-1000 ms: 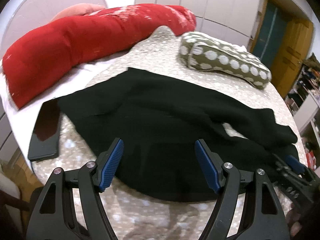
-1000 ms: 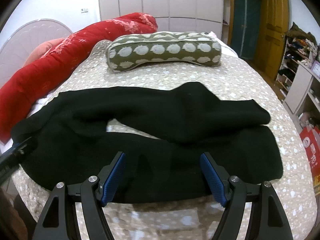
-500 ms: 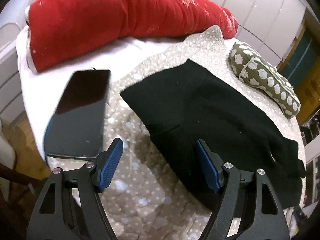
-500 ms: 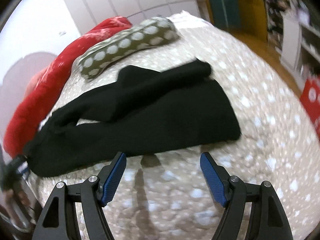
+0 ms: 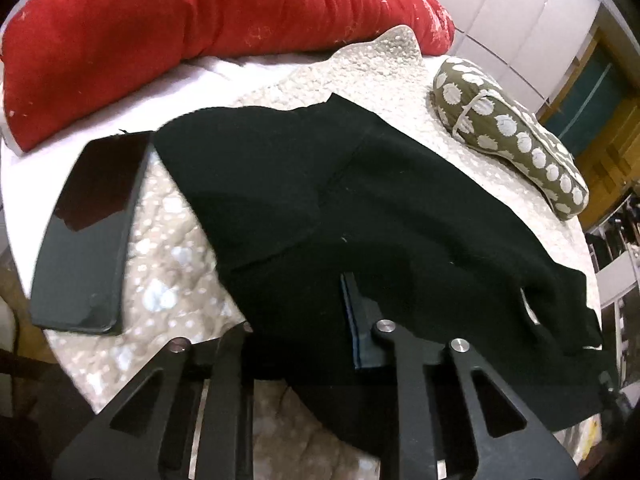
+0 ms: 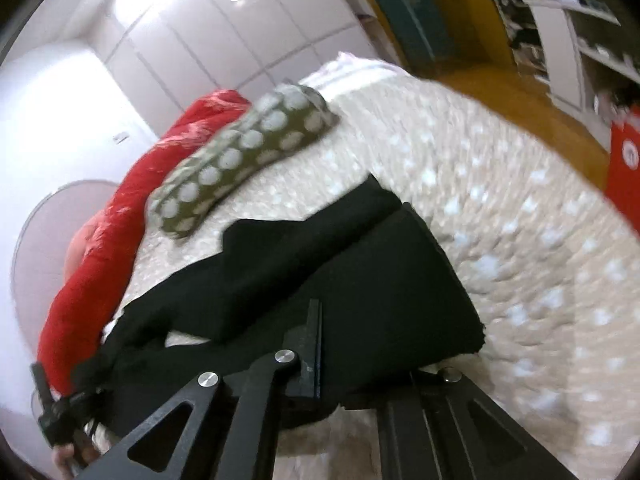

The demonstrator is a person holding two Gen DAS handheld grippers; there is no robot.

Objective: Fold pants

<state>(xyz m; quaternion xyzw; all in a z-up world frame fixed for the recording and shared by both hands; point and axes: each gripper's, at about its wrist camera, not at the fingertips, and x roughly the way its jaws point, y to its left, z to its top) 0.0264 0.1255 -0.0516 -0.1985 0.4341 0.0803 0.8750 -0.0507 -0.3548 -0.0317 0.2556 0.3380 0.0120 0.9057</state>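
Note:
Black pants (image 5: 360, 208) lie spread on a beige dotted quilt (image 5: 168, 264), waist end to the left, legs running right. My left gripper (image 5: 304, 320) is shut on the near edge of the waist end; black cloth covers its left finger and one blue pad edge (image 5: 352, 320) shows. In the right wrist view the pants (image 6: 320, 264) show their leg ends. My right gripper (image 6: 360, 360) is shut on the near leg hem, cloth bunched between the fingers. The left gripper (image 6: 60, 412) shows small at the lower left of that view.
A dark phone (image 5: 88, 232) lies on the quilt just left of the waist. A long red bolster (image 5: 200, 28) runs along the back. An olive dotted pillow (image 5: 512, 136) lies at the back right. White wardrobes (image 6: 192, 48), a wooden floor and shelves stand beyond the bed.
Both grippers were open above the quilt; now each has moved onto the pants' near edge and shut on it, left at the waist, right at the leg hem.

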